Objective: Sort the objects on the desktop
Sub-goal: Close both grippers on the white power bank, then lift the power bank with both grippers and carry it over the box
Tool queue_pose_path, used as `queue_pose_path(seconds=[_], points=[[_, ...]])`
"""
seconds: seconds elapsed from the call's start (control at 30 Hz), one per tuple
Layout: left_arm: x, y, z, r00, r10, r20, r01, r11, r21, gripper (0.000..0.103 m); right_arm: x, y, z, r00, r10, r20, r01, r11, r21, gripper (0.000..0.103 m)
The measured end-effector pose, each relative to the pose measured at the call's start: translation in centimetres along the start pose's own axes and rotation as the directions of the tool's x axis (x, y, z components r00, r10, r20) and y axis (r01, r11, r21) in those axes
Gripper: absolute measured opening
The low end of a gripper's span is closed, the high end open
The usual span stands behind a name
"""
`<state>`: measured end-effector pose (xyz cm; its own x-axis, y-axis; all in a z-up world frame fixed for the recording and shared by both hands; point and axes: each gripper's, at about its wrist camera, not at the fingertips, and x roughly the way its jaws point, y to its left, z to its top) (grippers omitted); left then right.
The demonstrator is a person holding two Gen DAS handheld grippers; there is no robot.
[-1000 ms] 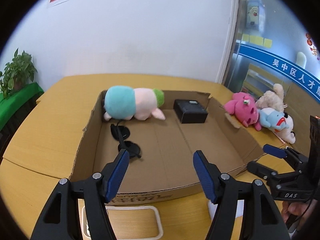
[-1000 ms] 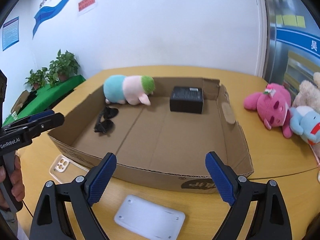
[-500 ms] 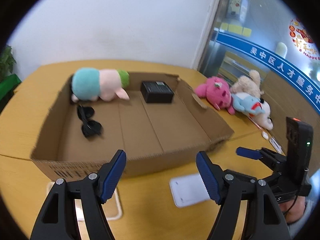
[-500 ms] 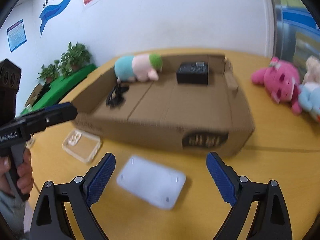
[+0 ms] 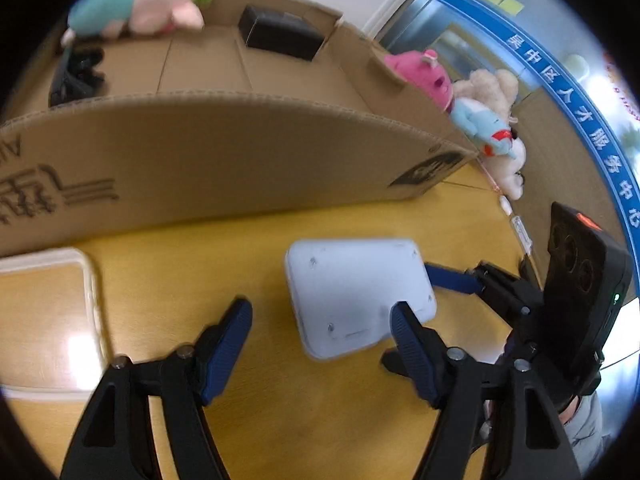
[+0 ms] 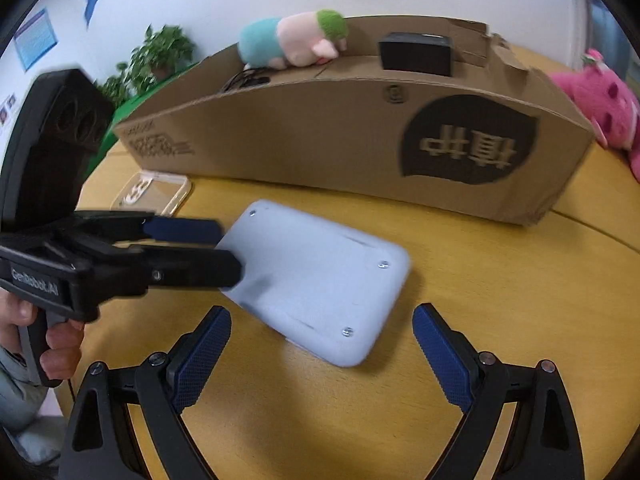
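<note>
On the yellow tabletop (image 6: pixel 500 280), a low cardboard box (image 6: pixel 320 136) holds a plush (image 6: pixel 292 38), a black case (image 6: pixel 416 54) and sunglasses (image 5: pixel 76 76). Just in front of it lies a pale grey pad (image 6: pixel 316 280), flat, rounded at the corners, with small screws showing. Both grippers flank it, left gripper (image 5: pixel 320 344) and right gripper (image 6: pixel 322 356) each spread wide, holding nothing. A clear phone case (image 5: pixel 48 312) lies to the left.

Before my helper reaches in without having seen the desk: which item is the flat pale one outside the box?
Find the long cardboard box on the yellow table. On the table before its front wall lies a pale grey-white slab. It is opaque with small screws near its rounded corners, unlike the clear phone case to its left.
</note>
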<state>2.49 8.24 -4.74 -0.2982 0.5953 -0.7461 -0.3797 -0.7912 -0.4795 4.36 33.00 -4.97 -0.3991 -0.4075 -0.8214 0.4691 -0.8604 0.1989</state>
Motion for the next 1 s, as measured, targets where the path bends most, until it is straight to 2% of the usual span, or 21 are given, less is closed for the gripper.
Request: queue_pose_path(seconds=[0.1,0.17,0.2,0.27,0.33,0.43,0.5,0.7,0.83,1.0], points=[[0.6,-0.6,0.0,1.000,-0.016,-0.024,0.016,1.000,0.017,0.069,0.2,1.1,-0.2,1.000,-0.020,-0.002,0.019,0.997,-0.070,0.088],[0.9,-1.1,-0.2,0.999,-0.023,-0.031,0.024,0.999,0.041,0.062,0.4,1.6,-0.3,0.998,-0.066,0.004,0.066,0.992,-0.104,0.082],[0.9,-1.5,-0.4,1.000,-0.003,-0.027,0.004,0.998,0.059,0.061,0.5,1.7,-0.3,0.995,-0.104,0.011,0.105,0.988,-0.112,0.077],[0.9,-1.8,-0.4,0.999,0.035,-0.024,-0.033,0.996,0.082,0.057,0.6,1.7,-0.3,0.992,-0.121,0.018,0.123,0.986,-0.117,0.075],[0.7,-1.5,-0.5,0.999,0.033,-0.018,-0.031,0.998,0.061,0.053,0.5,1.9,-0.5,0.990,-0.140,0.026,0.142,0.982,-0.124,0.073],[-0.1,-1.2,-0.3,0.997,0.072,0.005,-0.072,0.996,0.054,0.046,0.1,2.5,-0.9,0.989,-0.140,0.047,0.144,0.982,-0.122,0.064],[-1.1,-1.1,-0.1,0.996,0.086,0.033,-0.088,0.995,0.044,0.040,-0.6,2.7,-0.9,0.990,-0.126,0.070,0.133,0.985,-0.108,0.062],[-4.6,-2.6,0.4,0.986,0.128,0.105,-0.138,0.986,0.093,0.040,-3.1,4.0,0.3,0.981,-0.123,0.153,0.142,0.983,-0.120,0.062],[-7.0,-3.4,1.6,0.978,0.108,0.176,-0.126,0.988,0.090,0.042,-5.6,4.9,2.2,0.967,-0.129,0.222,0.162,0.977,-0.139,0.062],[-9.7,-4.9,4.1,0.960,0.106,0.258,-0.141,0.982,0.122,0.042,-8.1,5.5,5.5,0.948,-0.138,0.288,0.192,0.967,-0.165,0.062]])
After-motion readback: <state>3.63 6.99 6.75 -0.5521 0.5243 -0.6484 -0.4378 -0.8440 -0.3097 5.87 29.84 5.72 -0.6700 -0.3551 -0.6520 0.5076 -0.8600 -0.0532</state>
